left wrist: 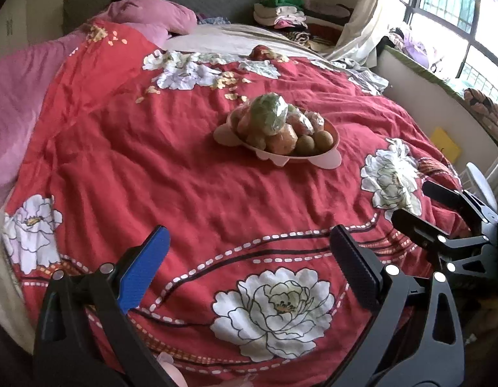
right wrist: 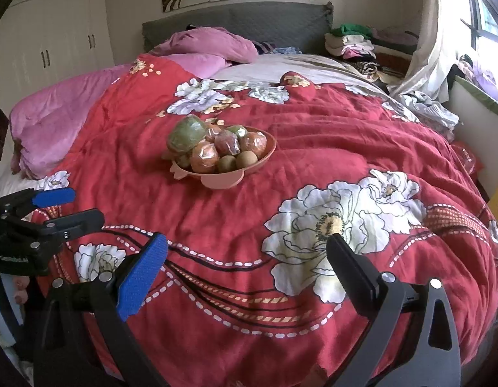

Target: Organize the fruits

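Fruit bowl (right wrist: 249, 166): pink, on the red floral quilt (right wrist: 297, 161), mid-bed.
Contents: large green wrapped fruit (right wrist: 187, 135) on top, wrapped orange fruits (right wrist: 204, 158), brown kiwis (right wrist: 245, 159) at the near rim.
Left gripper (left wrist: 249, 258): jaws apart, empty, near the bed's foot, well apart from the bowl.
Right gripper (right wrist: 245, 258): jaws apart, empty, likewise.
Surroundings: pink blanket (right wrist: 65, 116), folded clothes (right wrist: 348, 43) by the headboard.
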Tool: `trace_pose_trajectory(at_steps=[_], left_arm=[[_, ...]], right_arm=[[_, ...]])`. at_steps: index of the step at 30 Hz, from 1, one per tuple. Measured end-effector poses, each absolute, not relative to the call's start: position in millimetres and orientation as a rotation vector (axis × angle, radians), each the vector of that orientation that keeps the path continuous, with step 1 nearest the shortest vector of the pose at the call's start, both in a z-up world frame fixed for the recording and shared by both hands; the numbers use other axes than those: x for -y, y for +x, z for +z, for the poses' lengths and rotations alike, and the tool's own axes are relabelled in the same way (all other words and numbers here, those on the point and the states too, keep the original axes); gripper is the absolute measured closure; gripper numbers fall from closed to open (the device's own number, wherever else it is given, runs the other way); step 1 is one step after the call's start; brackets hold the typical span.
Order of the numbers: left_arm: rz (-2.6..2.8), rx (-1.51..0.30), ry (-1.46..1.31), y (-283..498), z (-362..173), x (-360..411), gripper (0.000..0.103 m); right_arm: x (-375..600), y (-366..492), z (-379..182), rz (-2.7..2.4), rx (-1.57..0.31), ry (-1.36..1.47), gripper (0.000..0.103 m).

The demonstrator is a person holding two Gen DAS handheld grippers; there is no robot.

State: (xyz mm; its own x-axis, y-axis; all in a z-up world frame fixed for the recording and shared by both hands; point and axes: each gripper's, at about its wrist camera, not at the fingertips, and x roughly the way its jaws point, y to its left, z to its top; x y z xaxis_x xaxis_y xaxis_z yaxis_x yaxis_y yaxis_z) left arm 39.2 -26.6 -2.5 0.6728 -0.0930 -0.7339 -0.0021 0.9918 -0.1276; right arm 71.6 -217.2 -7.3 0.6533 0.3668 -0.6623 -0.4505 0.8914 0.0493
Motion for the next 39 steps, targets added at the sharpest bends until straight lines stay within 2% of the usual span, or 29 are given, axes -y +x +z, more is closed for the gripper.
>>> trace_pose_trajectory(at_steps=[39], left_arm=[[-0.027, -0.833, -0.101, 40.7, -4.5, 23.7, 0.01]], right_arm=[[216.8, 75.0, -8.4, 0.416, -0.729, -0.116, 0.005]])
